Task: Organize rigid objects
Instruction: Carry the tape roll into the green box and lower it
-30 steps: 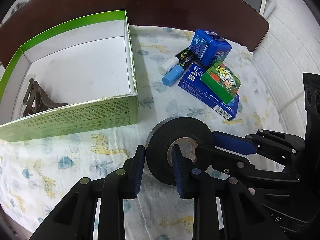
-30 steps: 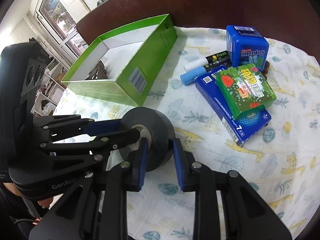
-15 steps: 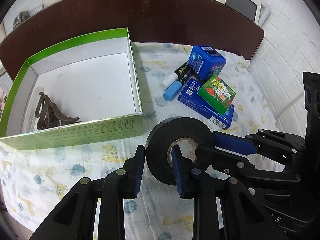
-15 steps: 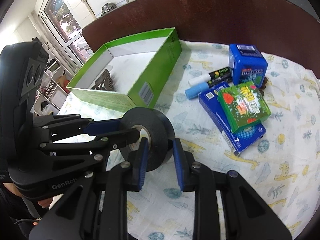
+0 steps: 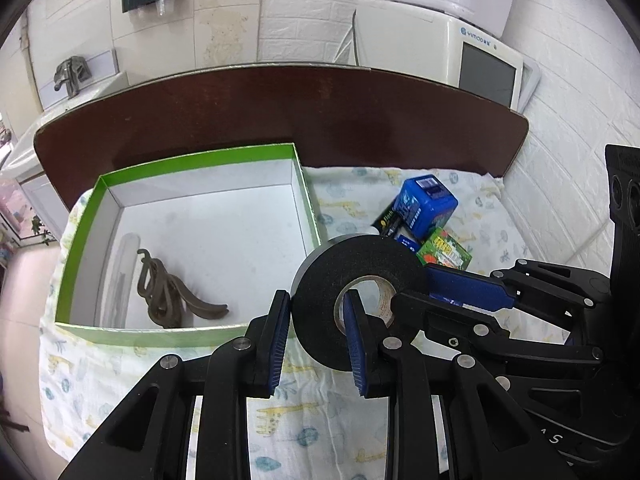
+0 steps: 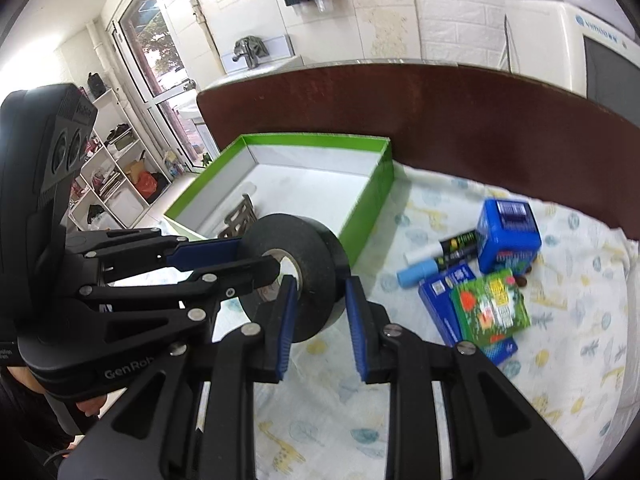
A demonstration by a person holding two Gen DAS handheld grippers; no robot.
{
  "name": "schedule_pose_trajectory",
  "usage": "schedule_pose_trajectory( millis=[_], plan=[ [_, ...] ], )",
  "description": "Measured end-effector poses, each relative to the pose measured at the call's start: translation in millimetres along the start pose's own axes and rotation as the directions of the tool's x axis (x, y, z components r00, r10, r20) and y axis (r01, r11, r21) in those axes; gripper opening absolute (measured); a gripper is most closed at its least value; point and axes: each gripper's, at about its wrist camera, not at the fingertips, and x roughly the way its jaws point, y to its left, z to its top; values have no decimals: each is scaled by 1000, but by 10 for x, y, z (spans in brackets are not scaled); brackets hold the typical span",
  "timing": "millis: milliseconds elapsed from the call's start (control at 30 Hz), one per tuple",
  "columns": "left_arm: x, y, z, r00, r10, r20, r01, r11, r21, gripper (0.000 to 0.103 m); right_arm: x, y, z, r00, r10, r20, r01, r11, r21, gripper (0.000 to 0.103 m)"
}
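tape roll point(image 5: 320, 300) | lifted off cloth since earlier | both tools clamped

The tape roll point(image 5: 320, 300) hides most of the markers point(image 5: 386, 220) and flat blue box point(image 5: 408, 241) — box labels point(image 6: 494, 312) are blurred, perhaps unreadable.

A matt black tape roll point(image 5: 356, 264) is seen above soft printed cotton cloth point(image 5: 304, 420); the green cardboard box point(image 5: 200, 332) looks glossy outside.
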Motion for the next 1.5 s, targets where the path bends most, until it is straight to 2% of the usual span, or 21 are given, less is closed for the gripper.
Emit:
schedule_pose_trajectory(
  millis=[267, 533, 800, 1033, 1500],
  plan=[
    [-108, 286, 216, 997, 52, 49, -51, 999, -18, 27, 174, 155, 337, 999, 39, 26, -38, 999, -37, 26],
    [-15, 576, 368, 996, 72, 44, -71, 997, -31, 27, 423, 246, 549, 998, 63, 7, -63, 997, -35, 26],
    [264, 858, 453, 997, 82, -1, -82, 996, -43, 27, 799, 229, 662, 995, 93, -47, -93, 996, -13, 26],
    [578, 1034, 463, 997, 62, -39, -65, 996, -55, 27, 1133, 169, 662, 990, 93, -106, -92, 996, 17, 26],
    [941, 1224, 449, 992, 34, -118, -43, 996, -75, 27, 1465, 96, 643, 979, 87, -185, -80, 996, 47, 25]
  ],
)
